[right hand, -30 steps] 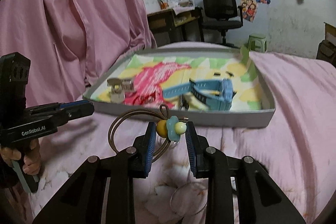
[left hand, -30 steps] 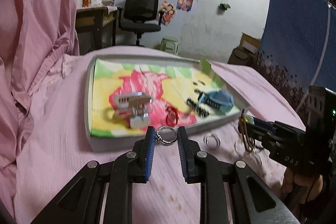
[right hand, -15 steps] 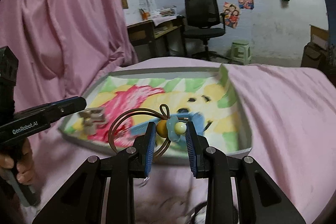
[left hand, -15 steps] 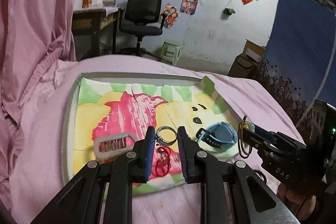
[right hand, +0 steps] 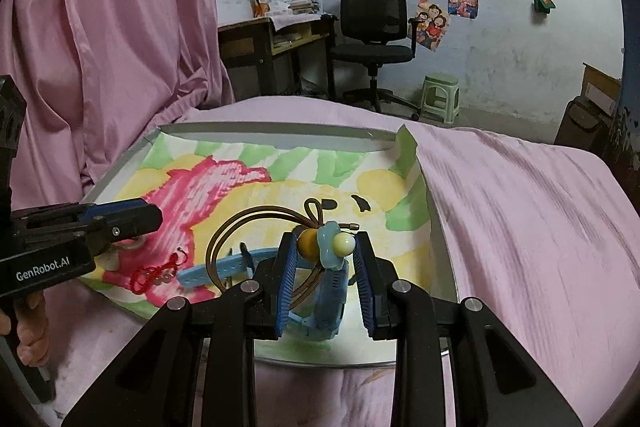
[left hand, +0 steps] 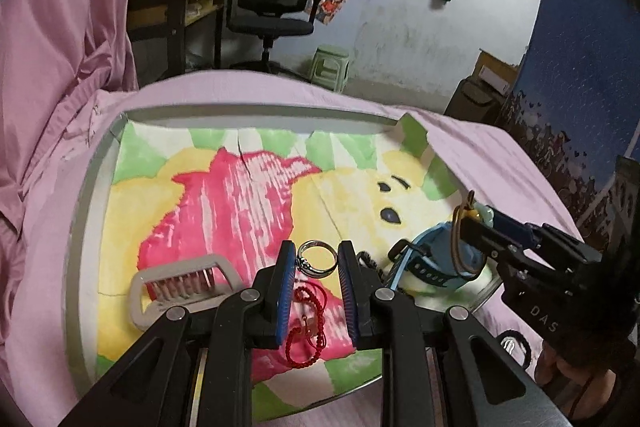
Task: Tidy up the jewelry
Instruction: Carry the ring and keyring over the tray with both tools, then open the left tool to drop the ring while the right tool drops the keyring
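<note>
Step in hand, by my reading: both pieces are being carried over the tray [left hand: 86,211] for deposit; neither is released.

Left side first. The white comb-like clip [left hand: 180,287] lies in the tray at the near left, on the pink patch of the cartoon liner [left hand: 248,187]. Just right of it, the left gripper [left hand: 316,261] is narrowed onto a silver ring [left hand: 316,261], its blue pads pressing the ring's two sides. The ring hangs above the tray floor, directly over a red beaded cord [left hand: 306,323] already lying there.

Further right, a blue watch [left hand: 432,259] rests in the tray's near right corner. Above it the right gripper [right hand: 325,247] is clamped on the bead cluster of a brown cord bracelet [right hand: 256,227]; the loops hang free to the left of the jaws.

Outside the tray, at far right on the pink bedsheet [left hand: 480,155], a dark band [left hand: 510,345] lies waiting.

Next move, as a judgement: lower each piece to a bare patch of liner and open. The ring wants placing clear of the red cord; the bracelet's loose loops may snag the watch strap.

Against the frame one second back: both grippers were then short of the tray's near wall, over the bedsheet. Both are now over the tray interior, grips unchanged.
</note>
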Demonstrator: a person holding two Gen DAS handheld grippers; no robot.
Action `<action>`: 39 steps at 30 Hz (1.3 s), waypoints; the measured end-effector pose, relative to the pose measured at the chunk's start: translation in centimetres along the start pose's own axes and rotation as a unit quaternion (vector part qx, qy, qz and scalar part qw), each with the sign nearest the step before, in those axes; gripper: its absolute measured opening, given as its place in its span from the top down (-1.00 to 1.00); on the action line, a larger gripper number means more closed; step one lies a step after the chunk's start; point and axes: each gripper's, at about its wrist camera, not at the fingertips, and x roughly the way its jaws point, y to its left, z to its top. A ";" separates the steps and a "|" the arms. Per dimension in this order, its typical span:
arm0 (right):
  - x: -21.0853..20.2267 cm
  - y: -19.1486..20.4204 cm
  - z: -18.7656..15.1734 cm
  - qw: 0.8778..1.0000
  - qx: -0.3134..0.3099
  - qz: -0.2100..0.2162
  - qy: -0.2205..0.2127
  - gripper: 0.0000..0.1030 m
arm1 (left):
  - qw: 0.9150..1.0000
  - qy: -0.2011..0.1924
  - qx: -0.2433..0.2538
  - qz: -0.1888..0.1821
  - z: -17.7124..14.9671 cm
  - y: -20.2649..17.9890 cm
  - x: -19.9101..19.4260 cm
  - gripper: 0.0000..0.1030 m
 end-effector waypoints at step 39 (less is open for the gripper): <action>-2.6 -0.8 -0.7 1.000 -0.005 0.010 -0.027 -0.11 | 0.997 -0.066 -0.040 0.004 -2.5 0.5 -3.6 -0.52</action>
